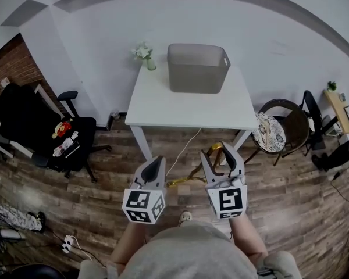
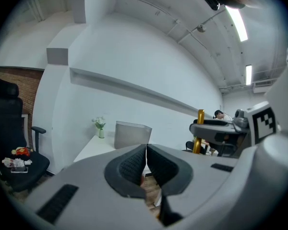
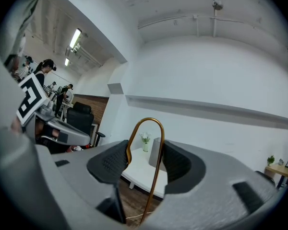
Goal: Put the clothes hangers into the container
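**One hanger in hand, nothing in the container yet**

Left to right, quick.

Your left tongs are closed pad against pad with nothing between them; the left gripper view confirms it. That side is idle.

Your right tongs are clamped on the gold hanger. In the right gripper view the hook stands up between the pads, one leg against each pad, and the right tongs grip it across its width. In the head view the rest of the hanger hangs below the tongs, over the wood floor.

Both tongs are held short of the table's near edge. The white table is ahead of you. The grey container sits at its far edge near the middle, and a small flower vase stands at the far left corner.

Progress, as a judgement: early. As far as its inside shows, the container holds no hanger. What's left is to close the gap to the table, bring the hanger over the rim and let go. No other hangers show up in any view, so I can't say how many remain.

Writing: none readable. There are only the black-and-white square markers on the tong cubes, and the container has no brand or label.
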